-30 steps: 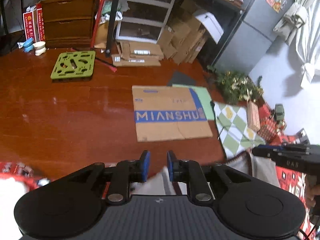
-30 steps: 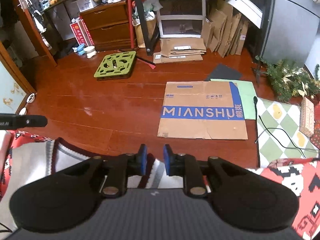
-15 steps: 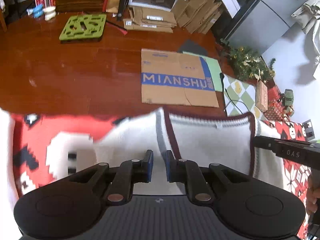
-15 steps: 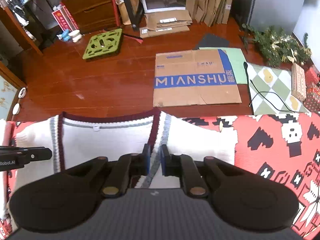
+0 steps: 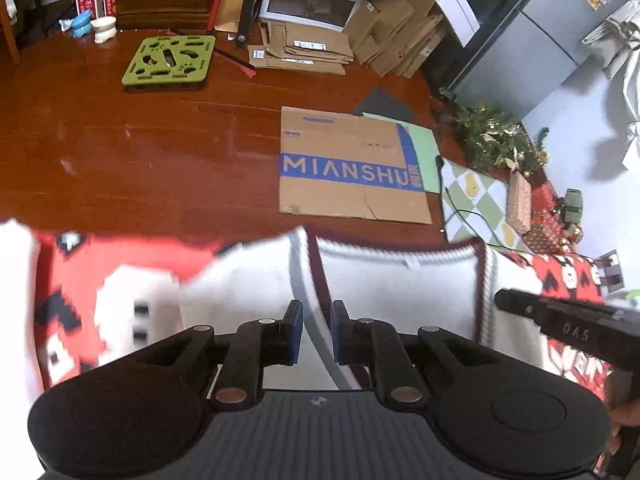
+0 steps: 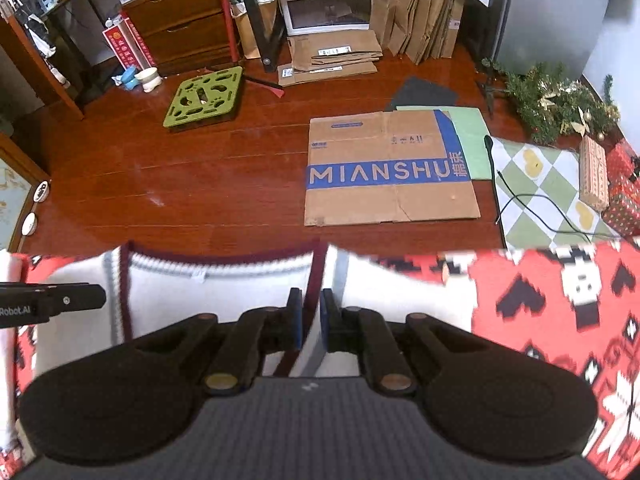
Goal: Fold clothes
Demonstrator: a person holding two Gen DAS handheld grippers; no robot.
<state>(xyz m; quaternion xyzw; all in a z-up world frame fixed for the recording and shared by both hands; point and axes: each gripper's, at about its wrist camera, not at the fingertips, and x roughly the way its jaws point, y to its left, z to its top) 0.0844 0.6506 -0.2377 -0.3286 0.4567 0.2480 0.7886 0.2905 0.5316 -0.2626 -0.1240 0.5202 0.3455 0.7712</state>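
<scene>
Both my hands tilt steeply down over the white sweater point(image 5: 400, 288), which lies spread on a red patterned blanket point(image 6: 560, 300). My left gripper point(image 5: 316, 330) pinches the striped neckline edge on one side, jaws nearly together. My right gripper point(image 6: 310, 318) has just been closing and now clamps the maroon-trimmed edge on the other side.

Dim warm indoor light, fisheye bending at the edges (motion blur across the sweater point(image 5: 248, 280)).
</scene>
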